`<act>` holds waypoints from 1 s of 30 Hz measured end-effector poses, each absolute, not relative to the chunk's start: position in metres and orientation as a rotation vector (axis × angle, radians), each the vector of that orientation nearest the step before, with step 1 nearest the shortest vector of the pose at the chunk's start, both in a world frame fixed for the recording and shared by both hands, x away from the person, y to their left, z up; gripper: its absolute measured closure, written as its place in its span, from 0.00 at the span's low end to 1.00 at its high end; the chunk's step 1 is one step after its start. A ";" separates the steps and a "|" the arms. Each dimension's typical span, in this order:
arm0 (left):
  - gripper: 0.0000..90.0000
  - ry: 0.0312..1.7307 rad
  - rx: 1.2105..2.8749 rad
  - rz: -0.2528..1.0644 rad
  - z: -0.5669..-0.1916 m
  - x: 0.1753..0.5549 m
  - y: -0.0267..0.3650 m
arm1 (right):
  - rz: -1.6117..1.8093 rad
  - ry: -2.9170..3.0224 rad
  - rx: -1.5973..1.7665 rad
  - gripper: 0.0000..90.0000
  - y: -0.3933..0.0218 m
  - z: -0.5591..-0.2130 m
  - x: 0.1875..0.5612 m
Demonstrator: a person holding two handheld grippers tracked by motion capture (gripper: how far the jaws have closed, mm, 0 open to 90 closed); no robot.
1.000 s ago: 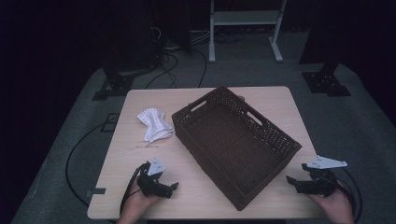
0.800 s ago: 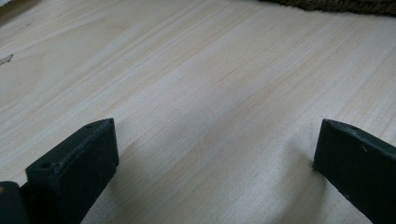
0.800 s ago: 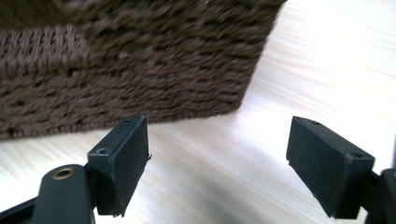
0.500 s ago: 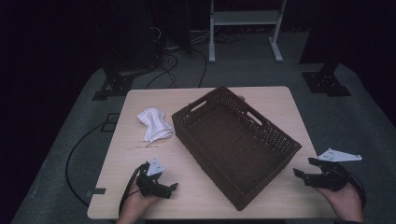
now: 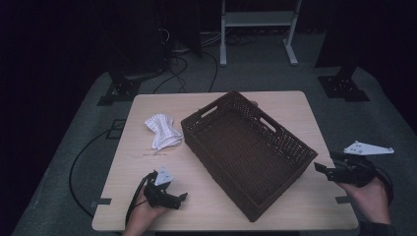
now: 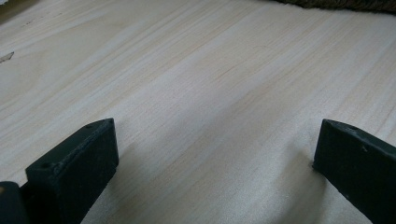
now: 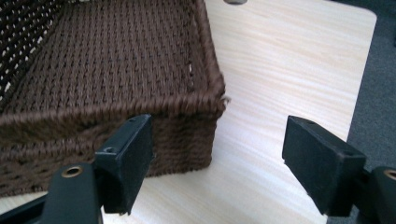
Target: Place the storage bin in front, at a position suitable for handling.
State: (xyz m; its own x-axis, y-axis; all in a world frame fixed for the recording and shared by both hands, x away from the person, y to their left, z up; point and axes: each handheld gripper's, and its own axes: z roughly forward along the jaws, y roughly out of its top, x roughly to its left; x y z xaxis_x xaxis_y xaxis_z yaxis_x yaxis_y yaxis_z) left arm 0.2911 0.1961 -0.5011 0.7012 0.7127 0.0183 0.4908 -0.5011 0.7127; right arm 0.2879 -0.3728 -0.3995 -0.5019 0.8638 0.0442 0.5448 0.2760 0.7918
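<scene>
While both hands wait at the near edge of the bench (image 5: pixel 295 105), the left gripper (image 5: pixel 169 196) rests low on the bare wood at the near left with its jaws spread wide and nothing between them, and the right gripper (image 5: pixel 322 168) hangs off the near right edge, jaws also well apart and empty, aimed at the near right corner of the brown woven basket (image 5: pixel 246 147). The basket lies empty and skewed across the middle of the bench. This looks like an approach step: the likely next move is for the right gripper to reach in and close on the basket's rim (image 7: pixel 140 105). To the far left of the basket lies a crumpled white cloth (image 5: pixel 161 132). Beyond the pale wooden bench, grey floor, black cables and a white frame stand in a dark room.
</scene>
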 end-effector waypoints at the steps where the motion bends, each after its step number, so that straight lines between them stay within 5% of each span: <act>1: 0.00 0.913 2.204 0.406 -0.501 0.291 0.196 | 1.096 2.156 1.272 0.27 -0.373 -0.400 0.288; 30: 0.00 0.908 2.211 0.400 -0.501 0.291 0.196 | 1.092 2.272 1.194 0.65 -0.332 -0.383 0.360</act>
